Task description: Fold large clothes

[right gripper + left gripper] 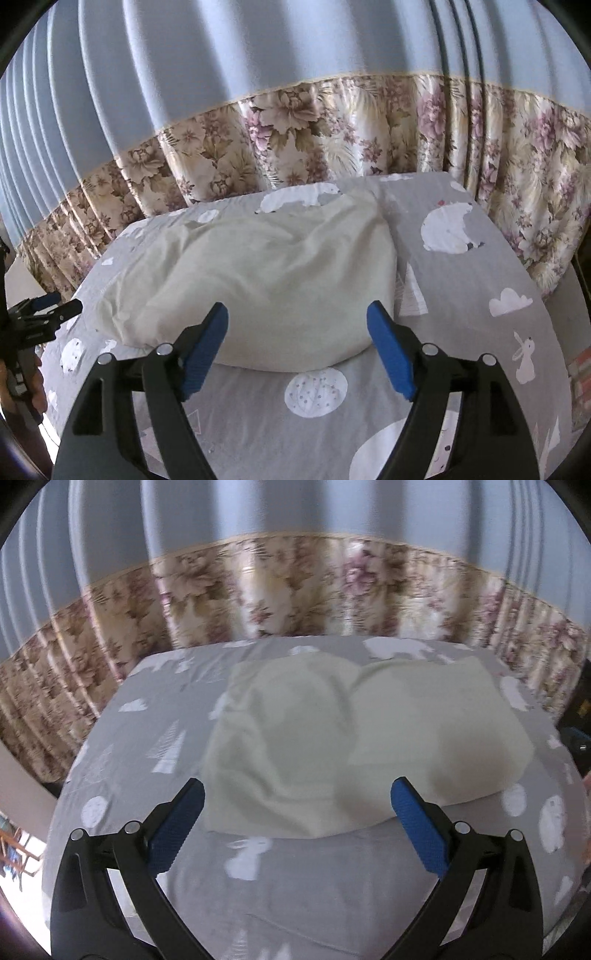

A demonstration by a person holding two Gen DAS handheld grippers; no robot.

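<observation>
Fingers (184,827) of the left gripper (297,794) stand wide apart, holding nothing, above the near edge of a pale cream garment (332,746). It lies partly folded on a bed (122,782) with a grey animal-print sheet, before a floral curtain (280,590).

From the right wrist, the right gripper (297,315) is likewise spread and empty, hovering over the garment's near right end. The left gripper appears at the far left edge.

The cloth looks light, soft and limp; it would likely sag, so pinching near corners or the folded edge seems best.
</observation>
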